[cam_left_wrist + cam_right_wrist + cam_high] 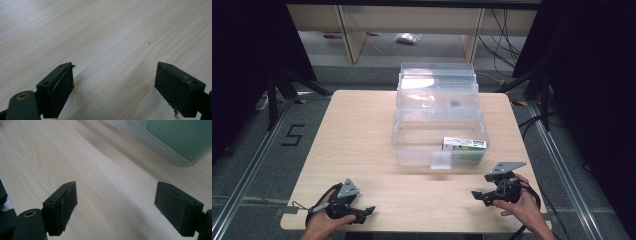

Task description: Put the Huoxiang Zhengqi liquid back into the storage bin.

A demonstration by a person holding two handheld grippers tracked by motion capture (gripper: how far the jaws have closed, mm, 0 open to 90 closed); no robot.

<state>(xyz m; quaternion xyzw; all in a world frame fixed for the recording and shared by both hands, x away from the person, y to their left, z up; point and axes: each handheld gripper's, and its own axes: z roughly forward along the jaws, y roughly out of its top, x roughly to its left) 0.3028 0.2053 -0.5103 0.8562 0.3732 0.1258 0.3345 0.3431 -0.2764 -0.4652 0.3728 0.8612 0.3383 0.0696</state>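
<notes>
A clear plastic box (412, 150) with its lid (437, 82) swung up and back stands at the middle of the wooden table (357, 130). Inside it at the front right lies a green and white carton (464, 145). My left gripper (371, 210) rests near the table's front left, held by a hand, jaws wide apart over bare wood (115, 82). My right gripper (474, 194) rests at the front right, just in front of the box, jaws also wide apart (116, 202). In the right gripper view the box's rounded corner (175, 142) shows green through its wall.
A clear latch flap (441, 160) hangs from the box's front wall. Beyond the table stand pale shelving legs (352, 35), cables (504, 40) on the floor and a small bag (408, 38). Dark curtains flank both sides. A "5" (293, 135) marks the floor at left.
</notes>
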